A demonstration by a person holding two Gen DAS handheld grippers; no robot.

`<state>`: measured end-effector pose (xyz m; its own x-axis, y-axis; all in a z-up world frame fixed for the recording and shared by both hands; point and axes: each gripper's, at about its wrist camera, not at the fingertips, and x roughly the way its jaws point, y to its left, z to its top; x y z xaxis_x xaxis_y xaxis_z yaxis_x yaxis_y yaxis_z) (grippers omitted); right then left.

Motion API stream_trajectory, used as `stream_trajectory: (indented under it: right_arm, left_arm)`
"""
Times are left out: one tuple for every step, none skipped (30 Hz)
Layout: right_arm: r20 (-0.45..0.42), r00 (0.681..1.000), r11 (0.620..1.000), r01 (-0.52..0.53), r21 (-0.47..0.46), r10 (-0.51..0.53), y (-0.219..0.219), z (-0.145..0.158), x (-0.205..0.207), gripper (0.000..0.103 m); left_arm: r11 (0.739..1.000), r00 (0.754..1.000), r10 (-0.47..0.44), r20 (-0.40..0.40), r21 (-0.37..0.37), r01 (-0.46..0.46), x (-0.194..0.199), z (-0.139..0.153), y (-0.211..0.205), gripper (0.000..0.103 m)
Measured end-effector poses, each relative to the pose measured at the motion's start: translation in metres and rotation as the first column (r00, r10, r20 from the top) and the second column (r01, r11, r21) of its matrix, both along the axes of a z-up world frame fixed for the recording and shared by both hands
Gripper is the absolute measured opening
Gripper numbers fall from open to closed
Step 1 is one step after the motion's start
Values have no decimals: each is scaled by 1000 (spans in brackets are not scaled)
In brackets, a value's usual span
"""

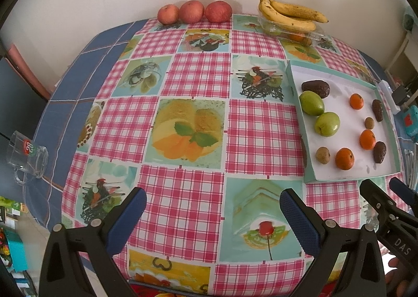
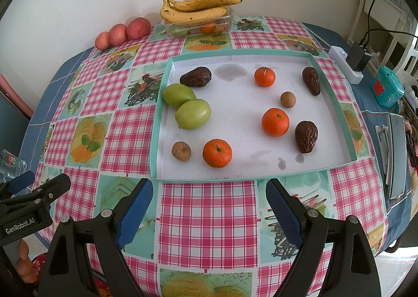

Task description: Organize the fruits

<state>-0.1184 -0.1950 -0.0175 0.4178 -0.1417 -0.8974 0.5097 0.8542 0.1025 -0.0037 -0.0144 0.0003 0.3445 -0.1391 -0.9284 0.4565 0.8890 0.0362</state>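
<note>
A shallow teal-edged white tray (image 2: 167,67) (image 1: 292,75) holds two green fruits (image 2: 192,113) (image 1: 326,123), three oranges (image 2: 217,153) (image 1: 344,158), three dark brown avocados (image 2: 306,136) (image 1: 315,88) and two small brown fruits (image 2: 181,151) (image 1: 323,155). Three red apples (image 1: 192,11) (image 2: 138,28) line the wall. Two bananas (image 1: 290,13) (image 2: 198,8) lie on a clear plastic box (image 2: 198,27) (image 1: 295,33) with fruit inside. My left gripper (image 1: 213,205) hovers open over the tablecloth, left of the tray. My right gripper (image 2: 209,194) is open just before the tray's near edge.
A glass mug (image 1: 26,153) stands near the table's left edge. On the right are a white power strip with a charger (image 2: 350,64), a teal box (image 2: 386,89) and a phone (image 2: 397,156). The round table (image 1: 86,62) meets the wall behind.
</note>
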Motion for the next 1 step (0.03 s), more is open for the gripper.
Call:
stream_trajectory:
  right_arm:
    - [0, 1000, 1000, 0, 0, 0, 0, 0, 0, 89]
  left_arm:
    - [1000, 1000, 0, -4, -2, 0, 0, 0, 0, 103]
